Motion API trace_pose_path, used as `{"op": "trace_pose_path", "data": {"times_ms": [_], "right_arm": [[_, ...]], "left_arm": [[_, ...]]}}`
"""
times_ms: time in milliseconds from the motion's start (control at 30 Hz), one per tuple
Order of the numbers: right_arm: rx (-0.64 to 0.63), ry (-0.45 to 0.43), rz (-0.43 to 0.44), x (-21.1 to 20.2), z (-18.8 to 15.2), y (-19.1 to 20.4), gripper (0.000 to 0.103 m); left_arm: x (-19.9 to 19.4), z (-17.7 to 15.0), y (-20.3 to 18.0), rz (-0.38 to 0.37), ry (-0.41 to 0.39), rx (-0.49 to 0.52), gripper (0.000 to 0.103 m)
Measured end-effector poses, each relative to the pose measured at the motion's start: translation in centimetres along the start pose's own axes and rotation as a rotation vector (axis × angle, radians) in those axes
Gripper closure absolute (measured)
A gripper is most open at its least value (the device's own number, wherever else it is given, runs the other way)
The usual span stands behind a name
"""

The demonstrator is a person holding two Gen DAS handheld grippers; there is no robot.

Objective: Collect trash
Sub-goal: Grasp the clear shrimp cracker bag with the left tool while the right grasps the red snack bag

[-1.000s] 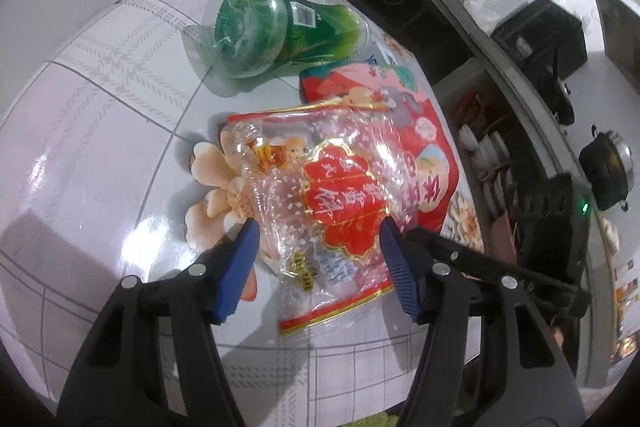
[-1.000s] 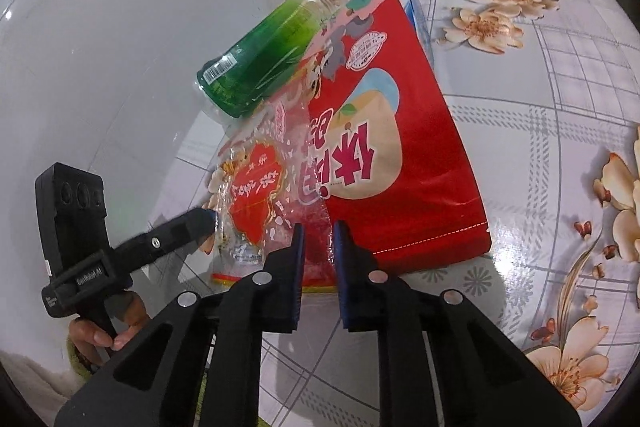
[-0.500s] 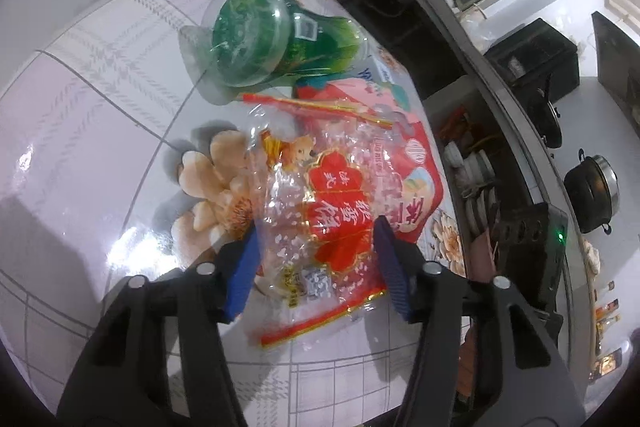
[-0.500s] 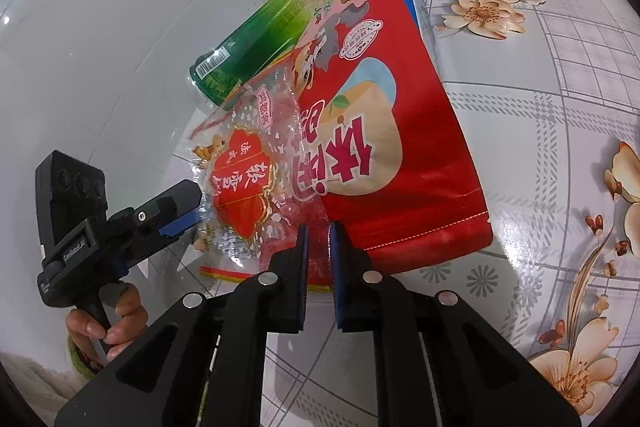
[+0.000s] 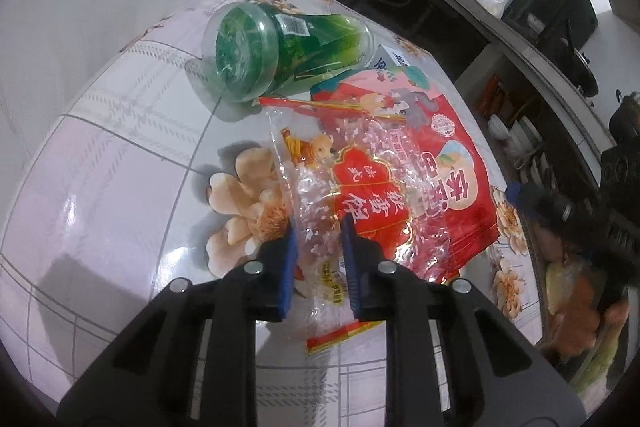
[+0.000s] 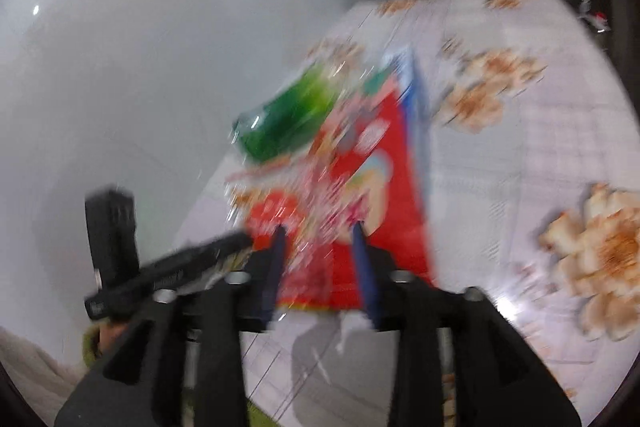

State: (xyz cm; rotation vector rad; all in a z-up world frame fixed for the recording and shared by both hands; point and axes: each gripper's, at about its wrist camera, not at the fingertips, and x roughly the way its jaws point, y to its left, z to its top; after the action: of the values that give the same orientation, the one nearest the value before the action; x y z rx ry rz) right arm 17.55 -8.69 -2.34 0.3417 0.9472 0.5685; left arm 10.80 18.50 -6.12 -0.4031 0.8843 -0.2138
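A clear snack wrapper with a red label (image 5: 352, 195) lies on the floral table, over a red snack bag (image 5: 448, 163). A green plastic bottle (image 5: 276, 55) lies on its side behind them. My left gripper (image 5: 318, 259) is shut on the near end of the clear wrapper. In the blurred right wrist view, my right gripper (image 6: 320, 259) is open, its fingers over the near edge of the red bag (image 6: 384, 195), with the bottle (image 6: 288, 123) beyond. The left gripper (image 6: 192, 263) shows at left there.
A blue and white carton (image 5: 388, 61) peeks from under the red bag. The table (image 5: 120, 155) stands against a white wall on the left. A dark counter with shelves, bowls and a pot (image 5: 528, 75) runs along the right.
My left gripper has closed on the clear wrapper and lifted its near end. My right gripper has opened and moved quickly, blurring its view.
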Motion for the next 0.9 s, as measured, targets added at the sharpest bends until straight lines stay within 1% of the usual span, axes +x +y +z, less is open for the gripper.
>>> {"op": "trace_pose_path", "data": {"times_ms": [100,167,267,367,467,567,633,667,700,833,900], "right_arm": [[0.092,0.019,0.006,0.7,0.8,-2.3,0.059],[0.141,0.058,0.011,1.8,1.0,-3.5,0.059],[0.178,0.097,0.064,3.0,0.9,-3.8,0.059],[0.155,0.083,0.083,2.9,0.7,-3.0,0.06],[0.125,0.072,0.132,2.7,0.9,-2.2,0.065],[0.129,0.082,0.155,3.2,0.8,-2.3,0.071],[0.147,0.096,0.185,3.3,0.6,-2.6,0.079],[0.155,0.108,0.213,3.6,0.5,-2.8,0.08],[0.158,0.113,0.223,3.0,0.1,-2.5,0.08],[0.171,0.127,0.216,3.5,0.0,-2.8,0.08],[0.194,0.126,0.226,3.9,0.2,-3.2,0.079]], "left_arm": [[-0.1,0.0,0.1,0.01,0.001,0.01,0.084],[-0.1,0.0,0.2,0.017,0.004,0.013,0.084],[0.0,0.1,0.1,0.025,0.008,0.016,0.084],[0.2,0.1,0.0,0.034,0.012,0.022,0.084],[0.4,0.1,-0.1,0.039,0.018,0.025,0.084],[0.6,0.1,-0.1,0.041,0.023,0.027,0.084],[0.7,-0.1,-0.2,0.043,0.022,0.032,0.084],[0.8,0.0,-0.3,0.044,0.023,0.034,0.084],[0.8,0.0,-0.3,0.046,0.023,0.039,0.085],[0.9,-0.1,-0.6,0.053,0.021,0.051,0.085],[0.9,-0.1,-0.8,0.055,0.021,0.054,0.085]]}}
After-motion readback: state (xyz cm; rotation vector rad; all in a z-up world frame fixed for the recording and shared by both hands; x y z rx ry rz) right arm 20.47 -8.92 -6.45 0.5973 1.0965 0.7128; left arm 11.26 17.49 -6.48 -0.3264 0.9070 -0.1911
